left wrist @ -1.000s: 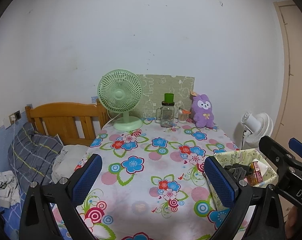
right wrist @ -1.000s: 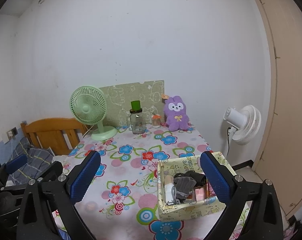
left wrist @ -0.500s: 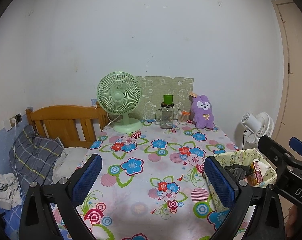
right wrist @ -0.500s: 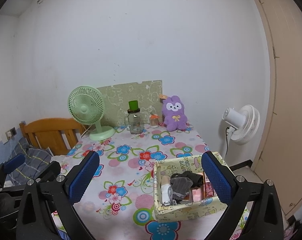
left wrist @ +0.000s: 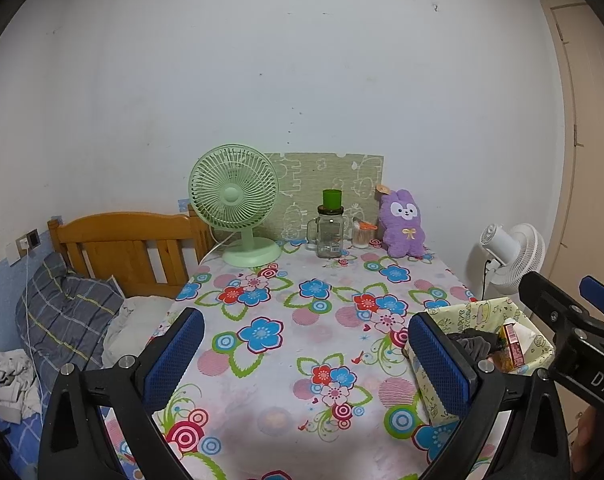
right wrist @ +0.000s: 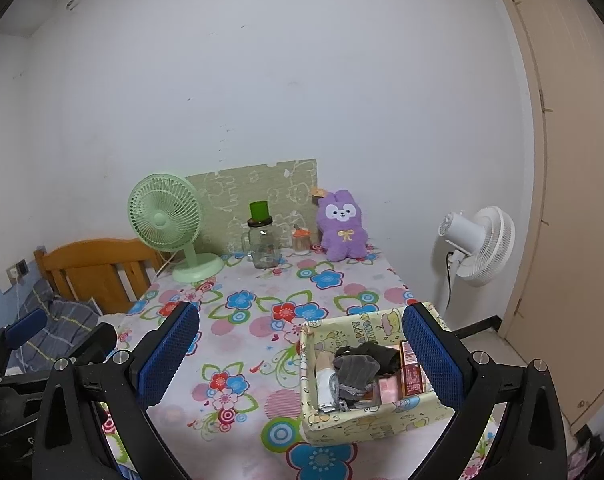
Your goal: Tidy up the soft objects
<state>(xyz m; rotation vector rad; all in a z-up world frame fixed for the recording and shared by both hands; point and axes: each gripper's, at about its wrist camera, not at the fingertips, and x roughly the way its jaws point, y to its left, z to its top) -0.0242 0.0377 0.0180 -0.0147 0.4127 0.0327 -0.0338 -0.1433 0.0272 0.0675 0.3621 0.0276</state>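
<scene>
Both the left gripper (left wrist: pixel 306 360) and the right gripper (right wrist: pixel 300 356) hover with jaws spread wide and empty above the near edge of the flower-patterned desk (left wrist: pixel 286 304). The soft dark grey cloth pieces (right wrist: pixel 362 362) lie heaped in the pale yellow printed box (right wrist: pixel 366 424) at the desk's right front. A good next move, I judge, brings the right gripper down over the heap, pinching one piece only, clear of the red carton (right wrist: pixel 411 372) beside it.

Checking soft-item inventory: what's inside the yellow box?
In the yellow box: dark grey socks, a white-and-beige roll, a red carton, a pink packet. Anything beneath the socks is hidden.
</scene>
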